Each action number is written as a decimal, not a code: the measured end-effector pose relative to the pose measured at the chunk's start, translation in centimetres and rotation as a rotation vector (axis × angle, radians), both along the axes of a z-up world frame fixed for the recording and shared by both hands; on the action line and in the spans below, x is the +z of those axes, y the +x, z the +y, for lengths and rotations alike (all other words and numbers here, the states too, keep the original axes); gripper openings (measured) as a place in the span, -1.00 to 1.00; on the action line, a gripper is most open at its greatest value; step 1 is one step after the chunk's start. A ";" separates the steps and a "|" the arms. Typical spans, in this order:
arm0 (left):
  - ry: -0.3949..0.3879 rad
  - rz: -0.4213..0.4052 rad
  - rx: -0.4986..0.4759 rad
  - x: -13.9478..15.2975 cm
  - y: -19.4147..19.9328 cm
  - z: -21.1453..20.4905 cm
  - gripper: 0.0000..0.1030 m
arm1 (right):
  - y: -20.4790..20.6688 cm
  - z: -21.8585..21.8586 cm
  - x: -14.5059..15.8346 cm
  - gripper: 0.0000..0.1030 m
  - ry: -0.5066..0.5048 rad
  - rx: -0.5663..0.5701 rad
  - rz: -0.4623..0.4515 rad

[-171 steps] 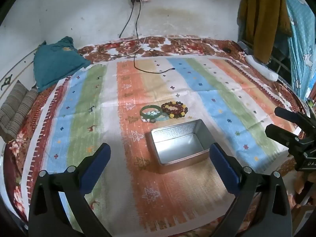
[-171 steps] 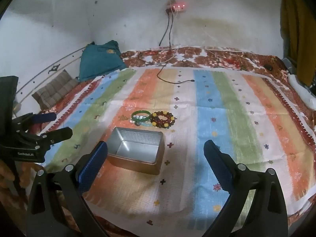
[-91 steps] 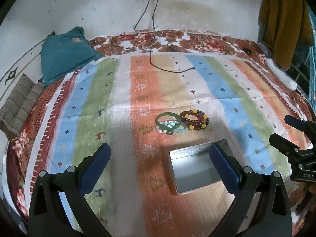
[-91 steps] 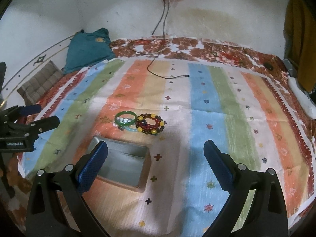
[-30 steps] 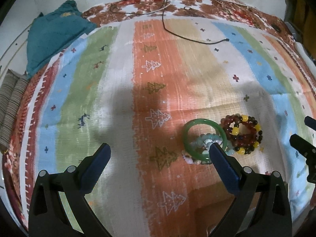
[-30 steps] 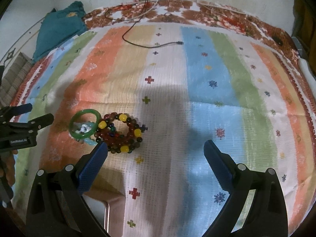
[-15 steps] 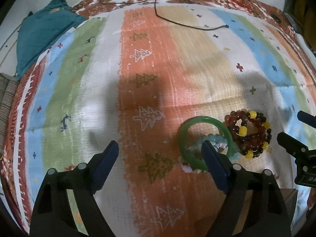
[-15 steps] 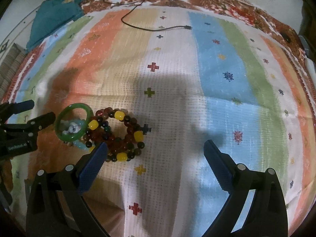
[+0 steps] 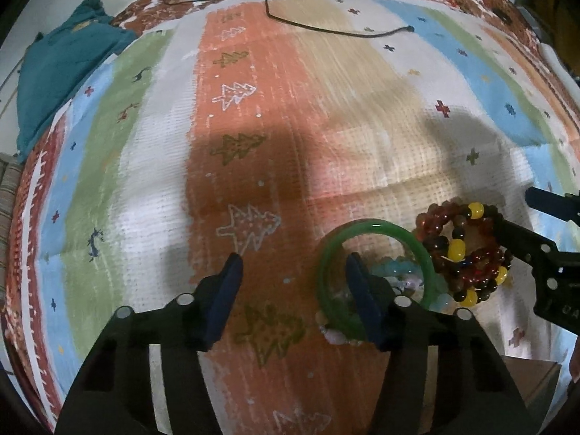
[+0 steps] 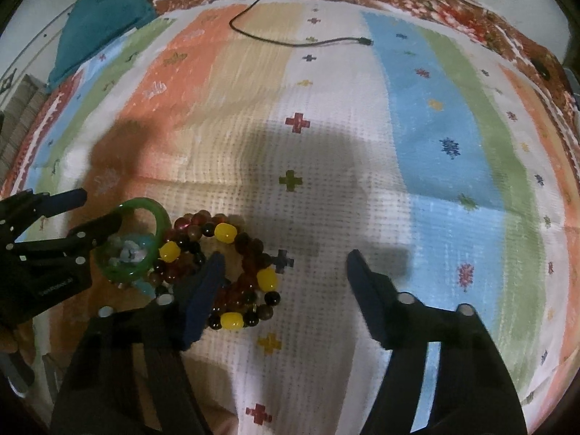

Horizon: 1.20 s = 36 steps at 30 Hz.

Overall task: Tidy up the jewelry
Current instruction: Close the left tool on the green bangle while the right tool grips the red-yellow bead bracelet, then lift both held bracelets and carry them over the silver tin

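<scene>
Parted about halfway on the left gripper, nothing held yet; right finger planted inside the green bangle, left one out on the striped blanket, so the ring's near rim lay between them. Judged barely begun: no piece lifted, tin box only a corner at lower right. Over on the right wrist, similarly half-spread right gripper (also empty), left finger set within the beaded bracelets, touching the bangle alongside. All jewelry left to move.
</scene>
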State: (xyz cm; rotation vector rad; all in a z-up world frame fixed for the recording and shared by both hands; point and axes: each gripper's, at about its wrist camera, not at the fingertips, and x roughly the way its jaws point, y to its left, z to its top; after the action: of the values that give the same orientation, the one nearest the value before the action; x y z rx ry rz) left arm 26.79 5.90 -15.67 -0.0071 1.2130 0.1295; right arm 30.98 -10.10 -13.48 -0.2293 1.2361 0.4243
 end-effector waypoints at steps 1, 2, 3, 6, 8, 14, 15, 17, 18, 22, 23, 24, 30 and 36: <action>0.002 0.004 0.000 -0.2 0.1 0.0 -0.02 | 0.1 0.2 -0.2 0.03 0.000 0.006 0.005; 0.000 0.008 0.002 -0.4 0.2 0.1 -0.09 | 0.1 0.4 -0.3 -0.05 -0.003 0.012 0.007; -0.007 0.017 0.003 -0.6 0.4 0.2 -0.10 | 0.2 0.5 -0.5 -0.07 -0.005 0.018 0.011; -0.007 0.023 -0.002 -1.1 0.5 0.2 -0.12 | 0.3 0.9 -1.0 -0.27 0.000 0.036 0.022; -0.008 0.023 -0.013 -1.2 0.5 0.0 -0.38 | 0.1 1.1 -1.1 -0.46 0.011 0.050 0.028; -0.001 0.031 0.006 -0.9 0.6 0.1 -0.81 | -0.4 1.5 -0.6 -0.64 -0.002 0.079 0.012; 0.001 0.031 0.005 -0.9 0.5 0.0 -0.81 | -0.5 1.6 -0.5 -0.66 -0.003 0.080 0.011; -0.005 0.029 0.012 -0.6 0.2 -0.1 -0.83 | -0.6 1.5 -0.4 -0.76 -0.001 0.085 0.008; -0.010 0.025 0.016 -0.4 0.1 -0.1 -0.84 | -0.7 1.5 -0.2 -0.77 0.002 0.086 0.008; -0.026 -0.001 0.016 0.8 -0.1 -0.4 -0.85 | -0.9 1.4 0.3 -0.77 0.009 0.093 0.001; -0.029 -0.006 0.015 1.1 -0.1 -0.5 -0.86 | -1.0 1.5 0.4 -0.77 0.003 0.097 0.001; -0.029 -0.010 0.017 1.2 -0.1 -0.6 -0.86 | -1.1 1.4 0.4 -0.77 -0.002 0.098 -0.002; -0.034 -0.014 0.036 1.6 -0.5 -0.4 -0.86 | -1.6 1.2 1.1 -0.78 -0.003 0.100 -0.021; -0.051 -0.042 0.061 3.4 -1.8 -0.4 -0.85 | -2.7 0.9 2.7 -0.78 0.064 0.085 -0.008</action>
State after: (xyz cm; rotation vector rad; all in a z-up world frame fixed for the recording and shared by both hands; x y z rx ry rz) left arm 24.95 5.52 -12.29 -0.0915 1.1738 0.1508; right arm 28.30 -9.20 -10.76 -0.2288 1.2059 0.5352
